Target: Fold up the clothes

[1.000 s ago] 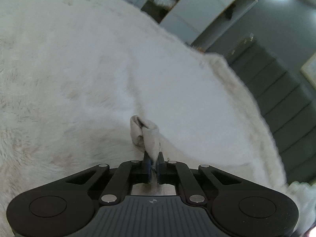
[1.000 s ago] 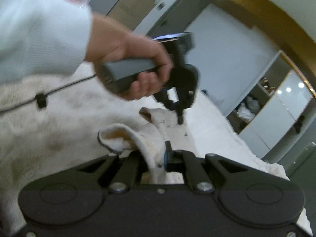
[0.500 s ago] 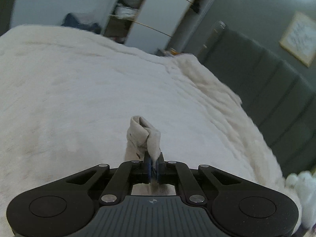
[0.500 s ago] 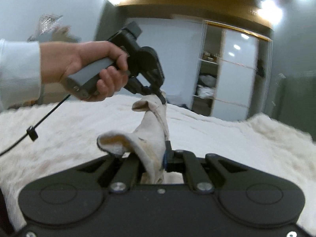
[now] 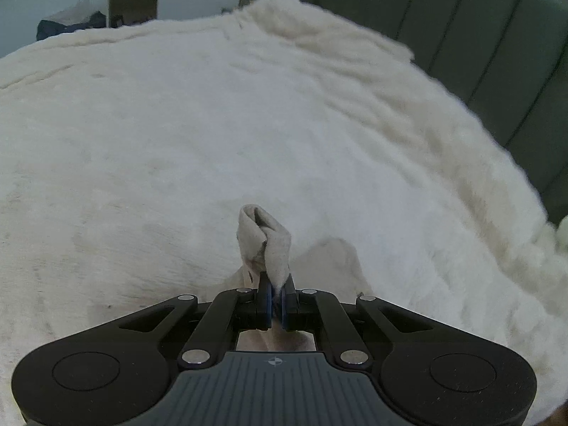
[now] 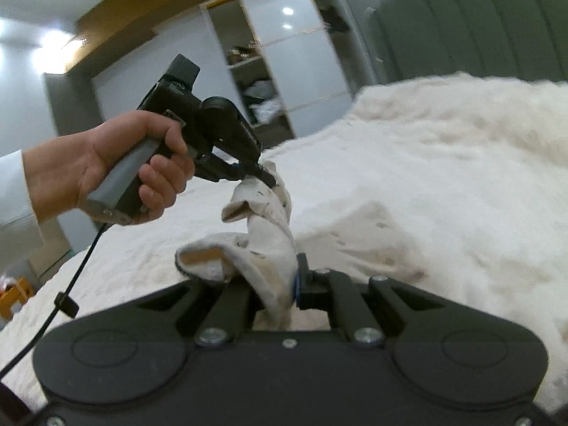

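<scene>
Left wrist view: my left gripper (image 5: pixel 276 296) is clamped on the cream garment (image 5: pixel 264 241), at 6 o'clock over the white bed cover (image 5: pixel 248 124). Right wrist view: my right gripper (image 6: pixel 284 284) pinches another edge; a thin bite may slip. No writing legible.

So over the last second we swung both hands across the bed (image 5: pixel 177 124), toward the green padded headboard (image 5: pixel 479 35), which now fills the top right of the left wrist view instead of a sliver at the side. In the right wrist view the left gripper (image 6: pixel 264 177) went from low over the blanket with the cream garment (image 6: pixel 269 245) bunched near it to lifted clear, the cloth now strung up between the two grippers. The wardrobe (image 6: pixel 284 56) slid from the far right to the middle.
</scene>
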{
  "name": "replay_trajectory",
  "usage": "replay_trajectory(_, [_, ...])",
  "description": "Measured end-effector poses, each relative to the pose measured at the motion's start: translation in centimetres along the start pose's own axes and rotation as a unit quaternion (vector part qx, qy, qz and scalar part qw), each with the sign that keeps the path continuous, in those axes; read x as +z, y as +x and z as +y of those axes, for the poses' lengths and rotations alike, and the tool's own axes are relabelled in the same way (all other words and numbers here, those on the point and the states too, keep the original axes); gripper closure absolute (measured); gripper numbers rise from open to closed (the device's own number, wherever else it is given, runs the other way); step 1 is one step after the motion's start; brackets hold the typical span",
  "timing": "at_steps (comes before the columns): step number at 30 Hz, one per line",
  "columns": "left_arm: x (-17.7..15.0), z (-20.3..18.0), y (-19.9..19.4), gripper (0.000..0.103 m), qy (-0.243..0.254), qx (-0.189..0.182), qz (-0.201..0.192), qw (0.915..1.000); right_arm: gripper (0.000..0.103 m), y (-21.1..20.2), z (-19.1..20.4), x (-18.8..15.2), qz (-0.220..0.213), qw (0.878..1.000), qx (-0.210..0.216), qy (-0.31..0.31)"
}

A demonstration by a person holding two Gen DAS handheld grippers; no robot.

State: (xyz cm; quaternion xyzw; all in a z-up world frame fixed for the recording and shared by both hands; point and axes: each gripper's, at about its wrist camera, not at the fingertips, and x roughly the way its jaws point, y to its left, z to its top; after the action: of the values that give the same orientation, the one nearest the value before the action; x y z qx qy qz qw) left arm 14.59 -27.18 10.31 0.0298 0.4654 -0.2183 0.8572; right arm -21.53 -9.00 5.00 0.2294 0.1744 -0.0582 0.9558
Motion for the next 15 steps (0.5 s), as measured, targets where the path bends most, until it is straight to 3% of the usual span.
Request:
replay_trajectory(3, [2.1,-2.9,4.1,0.1,0.013,0.021,0.02,0.9995,0.101,0.8,-2.1,-0.5,0.031,0.999,-0.012,0.028])
replay_trajectory(5, [3.8,-4.4,6.6,0.098,0.019,0.03,0.029,0.999,0.094,1.3,-3.2,-1.0,0.055,0.997,-0.027,0.035])
replay_trajectory(7, [5.8,-7.4,10.7,0.088,0.038,0.04,0.045,0.9975,0.088,1.7,-3.8,-1.0,0.064,0.996,-0.04,0.049])
replay_trajectory(8, [6.0,-8.6,11.8,0.082,0.05,0.017,0.052,0.9973,0.087,1.9,-4.2,-0.9,0.069,0.995,-0.046,0.056])
replay_trajectory(10, [6.6,-9.3,12.2,0.057,0.058,-0.02,0.052,0.9968,0.087,2.2,-4.8,-0.9,0.076,0.993,-0.059,0.069])
replay_trajectory(13, [6.6,-7.3,8.5,0.05,0.045,-0.074,0.013,0.9962,0.076,1.1,-4.8,0.0,0.047,0.994,-0.073,0.068])
replay_trajectory(15, [6.6,-4.7,6.3,0.045,0.023,-0.076,-0.01,0.9968,0.071,0.8,-4.5,0.4,0.025,0.995,-0.076,0.057])
